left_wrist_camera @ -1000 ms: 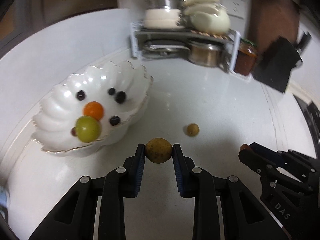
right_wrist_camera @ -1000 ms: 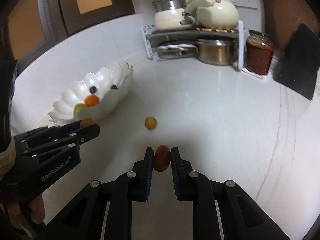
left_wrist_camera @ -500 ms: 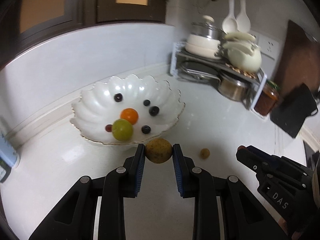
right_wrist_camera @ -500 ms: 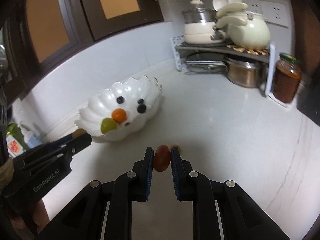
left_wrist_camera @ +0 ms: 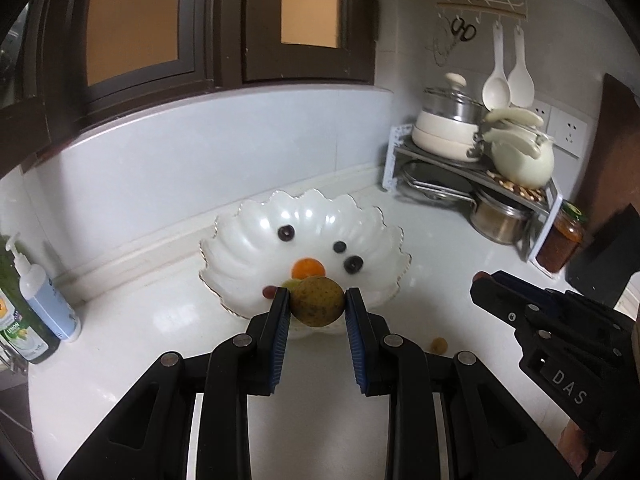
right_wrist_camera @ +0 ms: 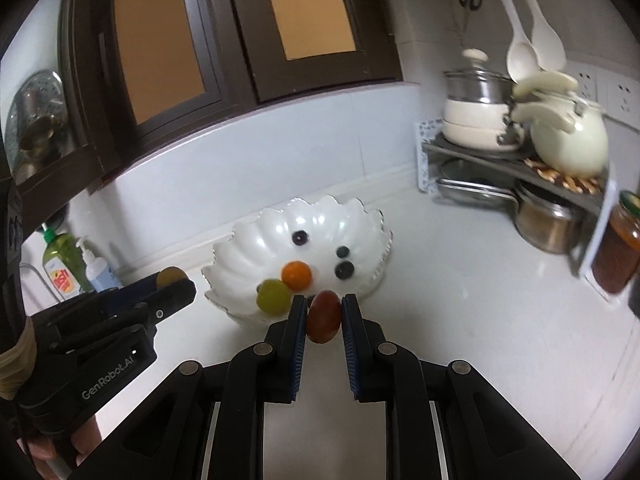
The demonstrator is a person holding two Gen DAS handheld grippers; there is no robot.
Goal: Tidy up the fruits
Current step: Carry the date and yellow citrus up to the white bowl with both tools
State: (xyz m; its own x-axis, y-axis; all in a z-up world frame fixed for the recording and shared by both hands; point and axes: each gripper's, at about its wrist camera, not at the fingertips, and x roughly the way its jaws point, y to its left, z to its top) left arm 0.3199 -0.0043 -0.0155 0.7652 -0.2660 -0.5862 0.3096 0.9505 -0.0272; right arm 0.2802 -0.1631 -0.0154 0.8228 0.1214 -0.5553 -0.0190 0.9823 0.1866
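A white scalloped bowl (left_wrist_camera: 240, 240) (right_wrist_camera: 256, 240) stands on the counter and holds an orange fruit (left_wrist_camera: 308, 268) (right_wrist_camera: 296, 275), a green fruit (right_wrist_camera: 273, 297) and three dark berries (left_wrist_camera: 286, 233). My left gripper (left_wrist_camera: 317, 300) is shut on a brownish-yellow round fruit (left_wrist_camera: 317, 300), held just before the bowl's near rim. My right gripper (right_wrist_camera: 324, 314) is shut on a dark red fruit (right_wrist_camera: 324, 316), also near the bowl's front rim. A small yellow fruit (left_wrist_camera: 439, 345) lies on the counter to the right of the bowl. Each gripper shows in the other's view: the left gripper (right_wrist_camera: 176, 284) and the right gripper (left_wrist_camera: 486, 286).
A metal rack (left_wrist_camera: 472, 172) with pots and a cream kettle (left_wrist_camera: 522, 156) stands at the back right, with a jar (left_wrist_camera: 560, 240) beside it. Soap bottles (left_wrist_camera: 44, 296) stand at the left by the wall. A dark board (left_wrist_camera: 604, 256) leans at the far right.
Both grippers have moved left and closer to the bowl, each still holding its fruit. The small yellow fruit now lies to the right behind them.
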